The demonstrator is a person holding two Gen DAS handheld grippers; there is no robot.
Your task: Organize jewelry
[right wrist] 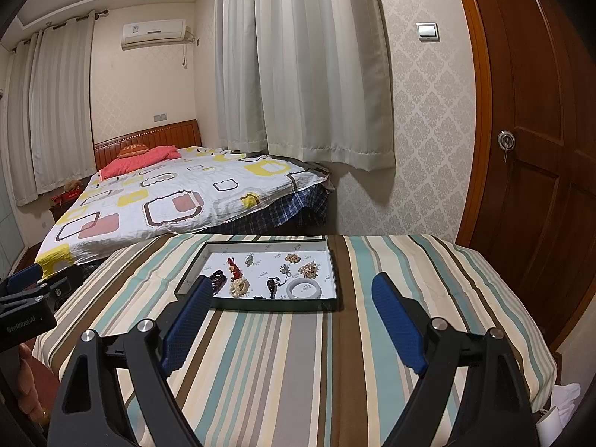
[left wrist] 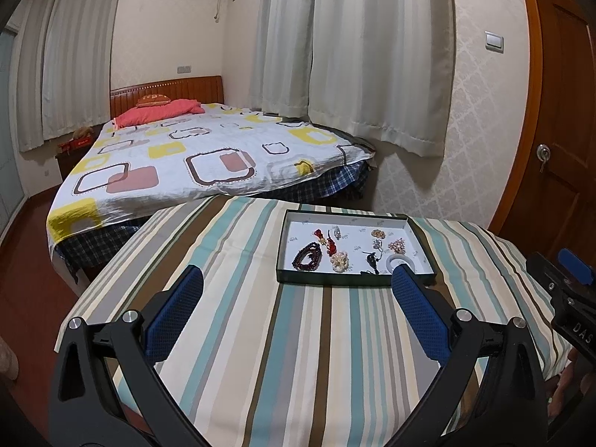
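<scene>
The left claw [left wrist: 296, 279] hides the bangle's [left wrist: 400, 260] near edge; both claws gape wide, empty, above the tray [left wrist: 283, 246] of small, blurry jewelry.

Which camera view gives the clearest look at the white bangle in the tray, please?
The right wrist view: the white bangle lies fully exposed near the tray's front edge, its whole ring visible. In the left wrist view the bangle is partly hidden behind one blue finger of the open left gripper.
</scene>
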